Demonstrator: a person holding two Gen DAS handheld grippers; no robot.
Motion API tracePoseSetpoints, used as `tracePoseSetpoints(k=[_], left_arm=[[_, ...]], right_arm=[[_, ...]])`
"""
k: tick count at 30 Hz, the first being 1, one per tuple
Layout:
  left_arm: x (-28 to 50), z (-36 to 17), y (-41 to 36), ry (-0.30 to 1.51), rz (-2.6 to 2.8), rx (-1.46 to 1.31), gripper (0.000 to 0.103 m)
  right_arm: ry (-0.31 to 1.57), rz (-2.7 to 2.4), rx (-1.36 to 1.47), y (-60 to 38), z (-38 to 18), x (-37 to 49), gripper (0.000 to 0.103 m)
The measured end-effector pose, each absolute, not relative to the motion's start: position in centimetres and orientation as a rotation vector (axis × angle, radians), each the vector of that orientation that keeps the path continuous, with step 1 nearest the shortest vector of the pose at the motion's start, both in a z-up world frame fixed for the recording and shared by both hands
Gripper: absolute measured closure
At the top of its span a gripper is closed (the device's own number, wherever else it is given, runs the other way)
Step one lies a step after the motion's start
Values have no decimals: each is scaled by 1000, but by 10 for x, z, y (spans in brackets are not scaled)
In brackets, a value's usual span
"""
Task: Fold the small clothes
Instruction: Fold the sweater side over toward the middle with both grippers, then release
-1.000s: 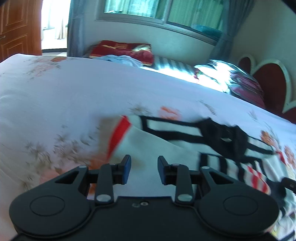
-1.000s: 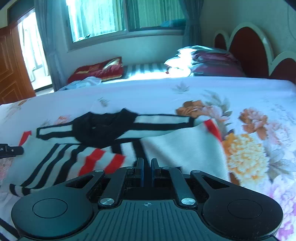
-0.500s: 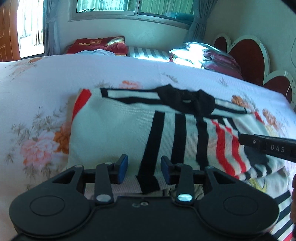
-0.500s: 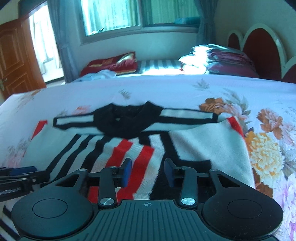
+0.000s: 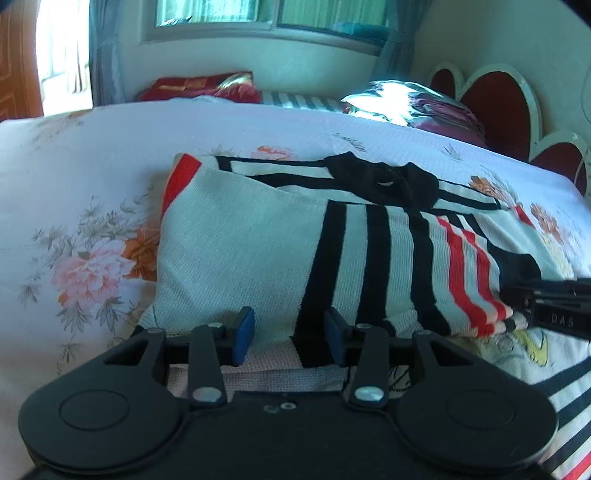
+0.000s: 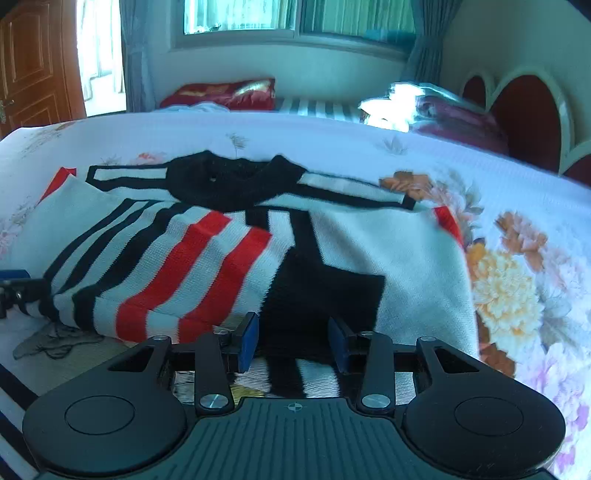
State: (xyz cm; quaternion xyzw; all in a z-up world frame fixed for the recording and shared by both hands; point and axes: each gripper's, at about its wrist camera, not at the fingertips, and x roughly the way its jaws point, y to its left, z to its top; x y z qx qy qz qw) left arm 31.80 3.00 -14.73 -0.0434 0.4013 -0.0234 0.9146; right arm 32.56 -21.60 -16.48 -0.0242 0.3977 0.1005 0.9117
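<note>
The left gripper (image 5: 290,334) is matte black with blue pads, silver pivot screws and two round discs. The right gripper (image 6: 293,339) matches, with a ribbed top and crosshair mark.

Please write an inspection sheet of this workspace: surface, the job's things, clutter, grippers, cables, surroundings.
Surface: floral bedspread, lightly wrinkled.
Job's things: striped sweater lying on the bedspread, both sleeves folded across the front, black collar at the far end.
Clutter: nothing seen near the sweater.
Grippers: left gripper jaws opening, fabric edge between them but not pressed; right gripper open over the black cuff.
Cables: nothing seen.
Surroundings: pillows, headboard, window, wooden door.
</note>
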Motion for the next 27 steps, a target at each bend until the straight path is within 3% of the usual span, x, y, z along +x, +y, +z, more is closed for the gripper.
tracePoseSetpoints(k=[10, 19, 27], left_arm=[[298, -125, 0, 793, -89, -56, 60], [284, -144, -29, 855, -128, -19, 60], [242, -156, 1, 839, -59, 87, 49]], right_arm=[[791, 307, 45, -202, -135, 299, 63], [848, 375, 2, -192, -153, 278, 63], [847, 280, -66, -247, -171, 248, 63]])
